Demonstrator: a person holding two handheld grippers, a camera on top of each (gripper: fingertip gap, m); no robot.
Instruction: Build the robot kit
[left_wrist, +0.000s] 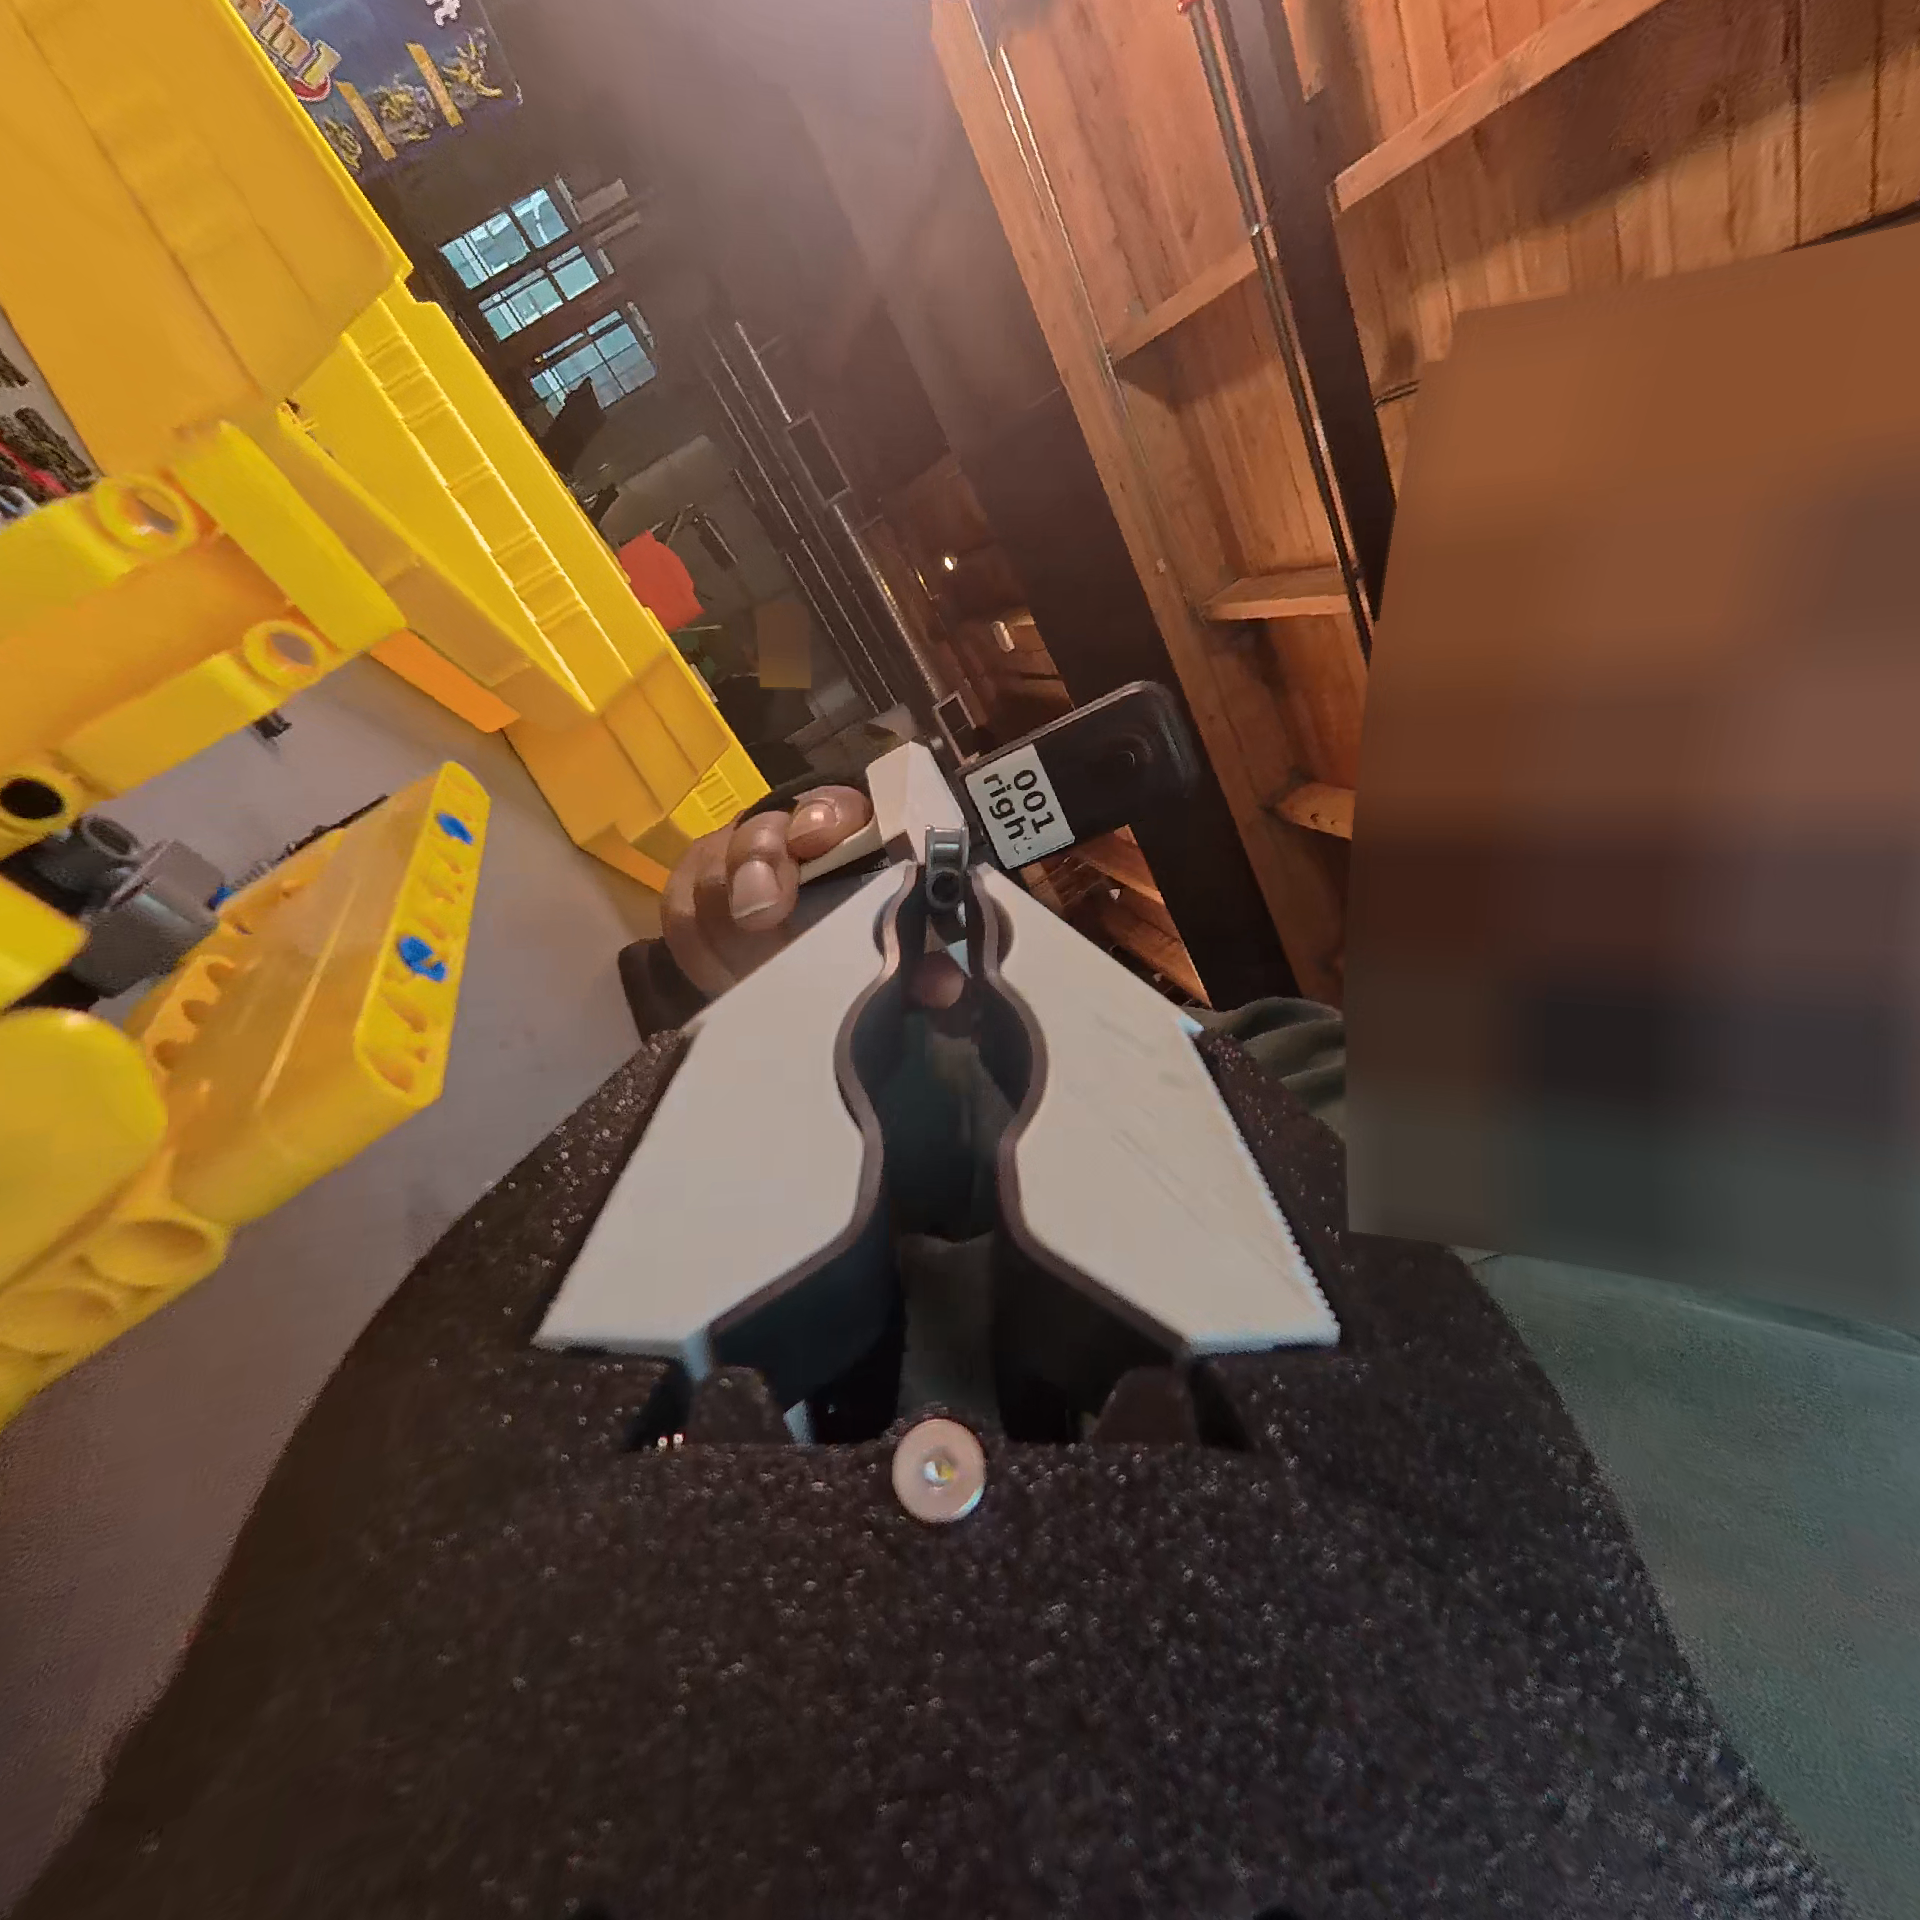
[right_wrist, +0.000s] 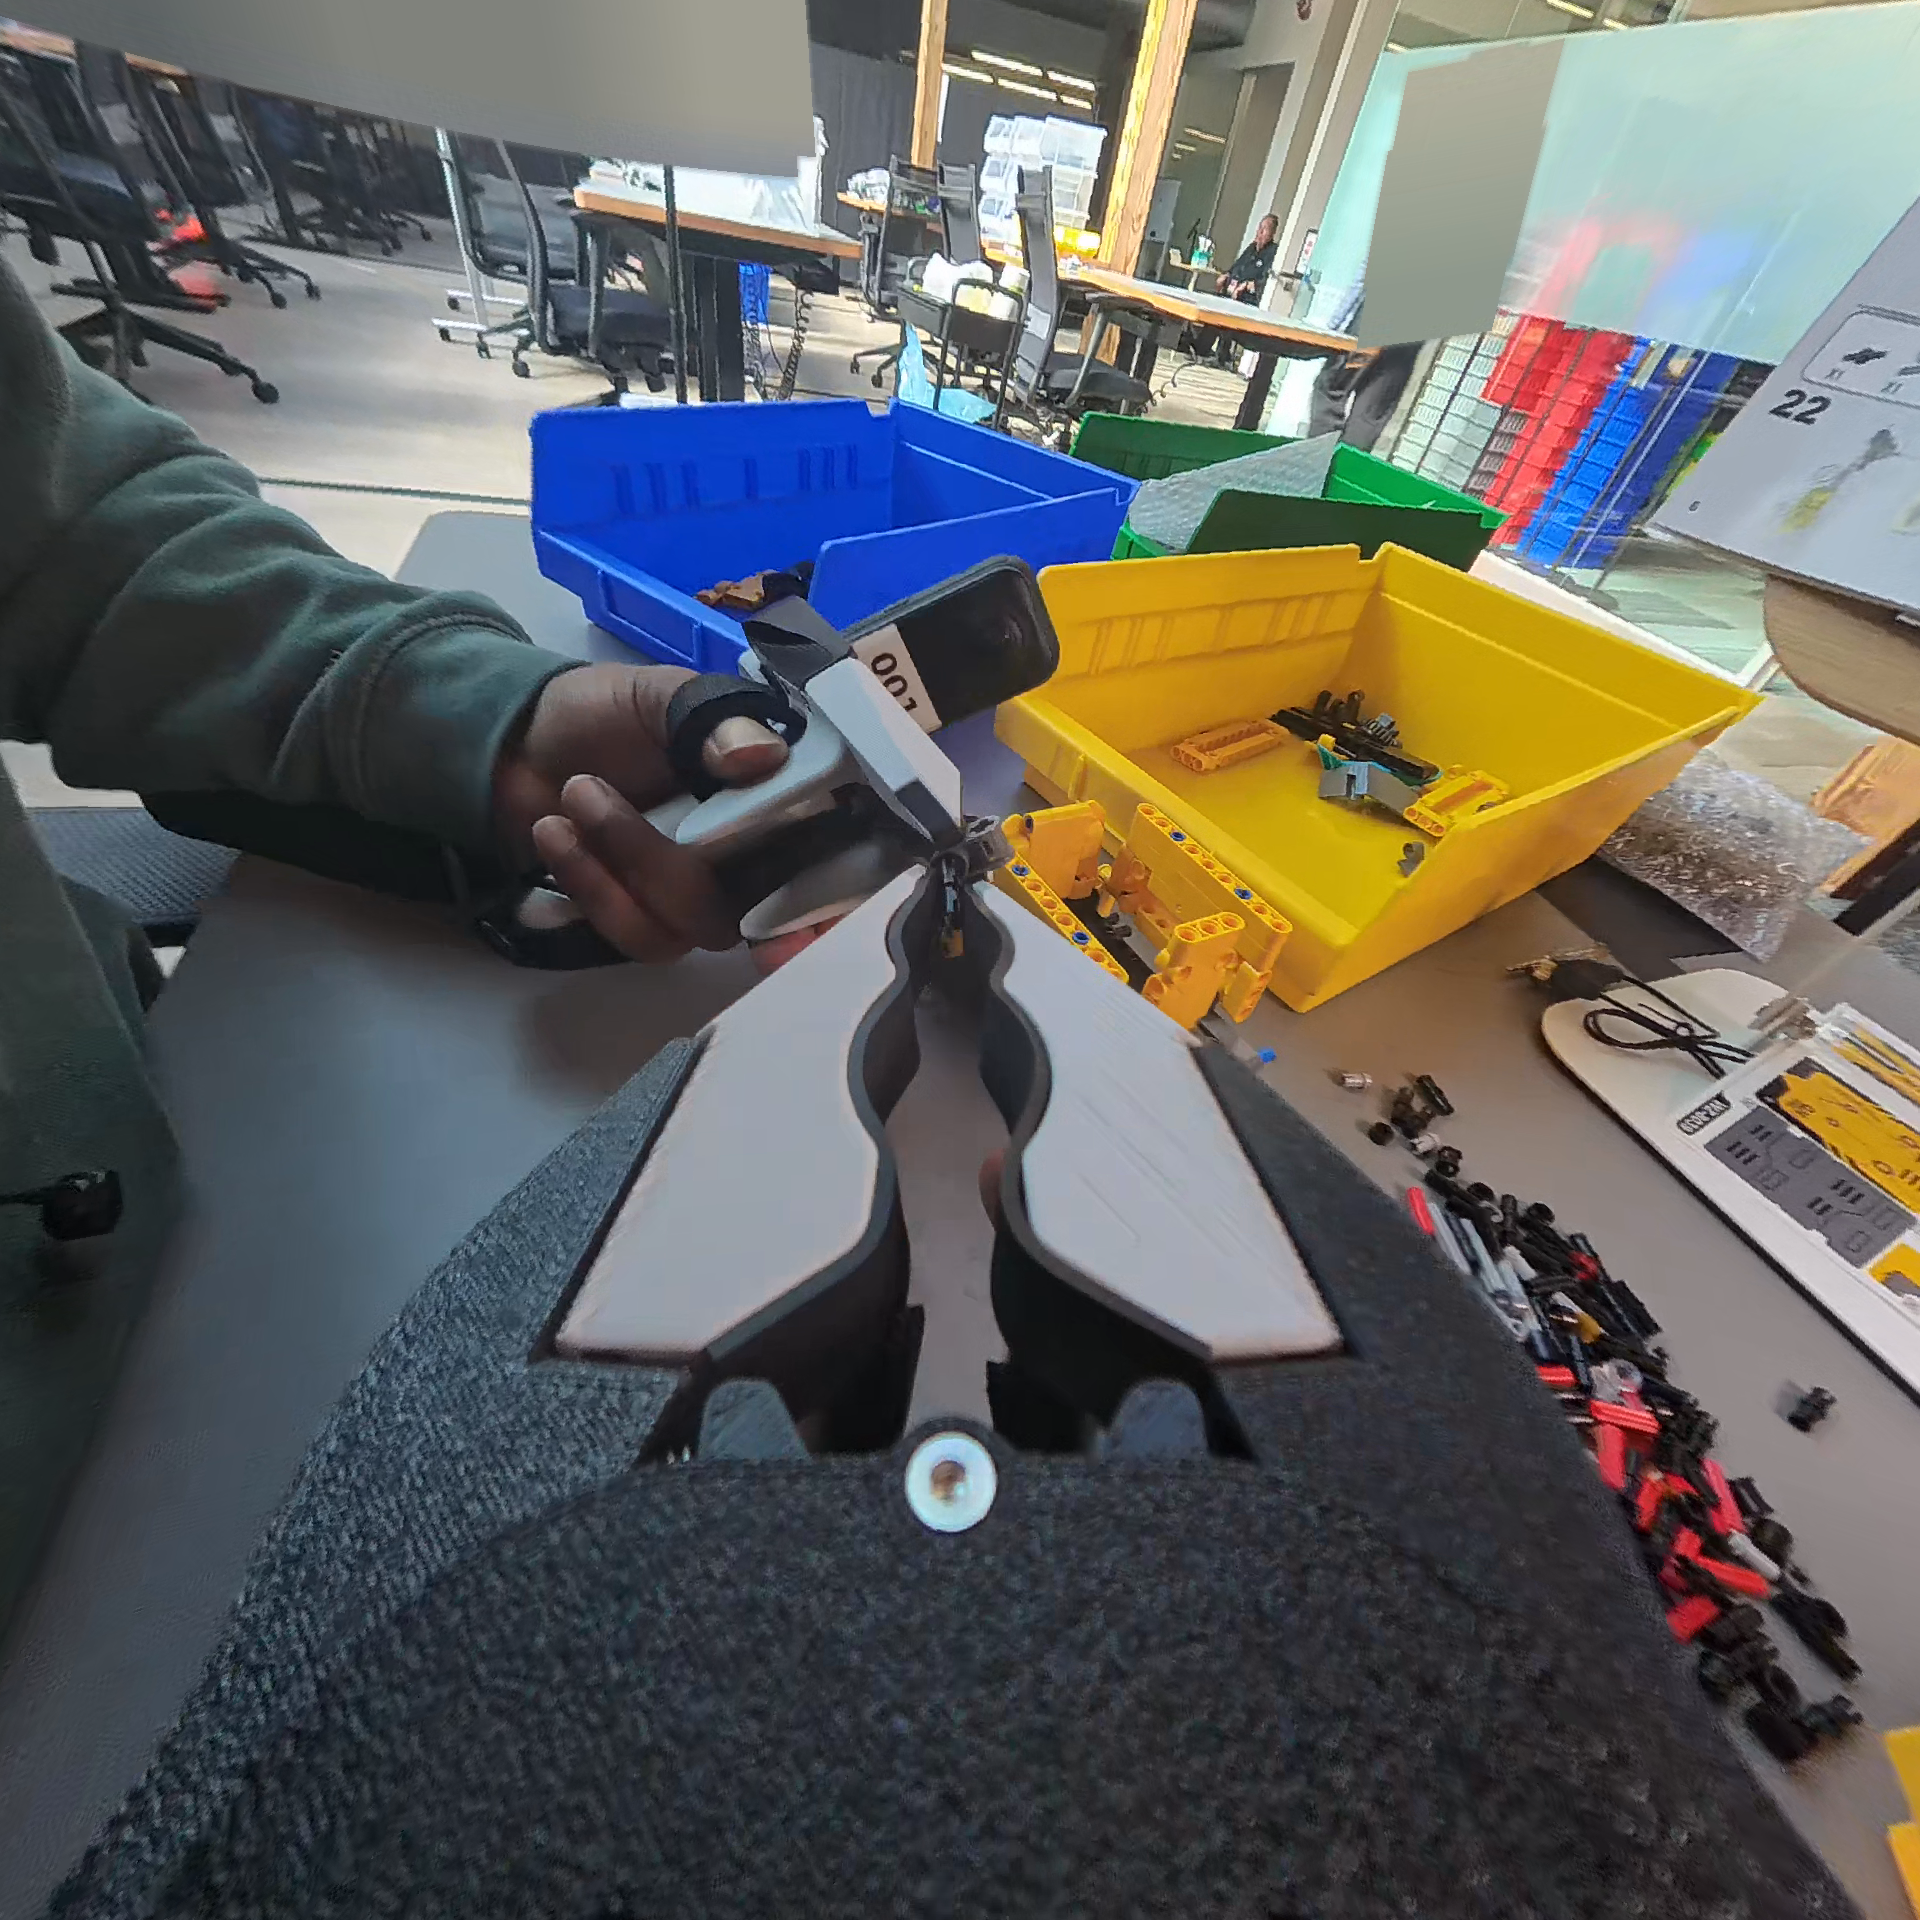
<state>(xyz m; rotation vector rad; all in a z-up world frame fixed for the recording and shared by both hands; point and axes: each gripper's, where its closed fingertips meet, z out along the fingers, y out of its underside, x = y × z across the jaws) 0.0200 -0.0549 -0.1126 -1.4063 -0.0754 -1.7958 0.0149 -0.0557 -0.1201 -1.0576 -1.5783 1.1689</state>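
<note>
Above the grey table, just left of the yellow bin, the two grippers meet tip to tip. The left gripper is clamped on a small black connector piece, its long axis running along the fingers. The right gripper pinches a small dark part, touching the other's tips.

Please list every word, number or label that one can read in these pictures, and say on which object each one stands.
I do not copy writing; these things bear it:
White sticker on the black camera: print, readable.
Grey instruction page, standing at right: a number, small marks.
Open booklet on the grey table: small tag.
Colourful box behind the yellow bins: cropped lettering.
</note>
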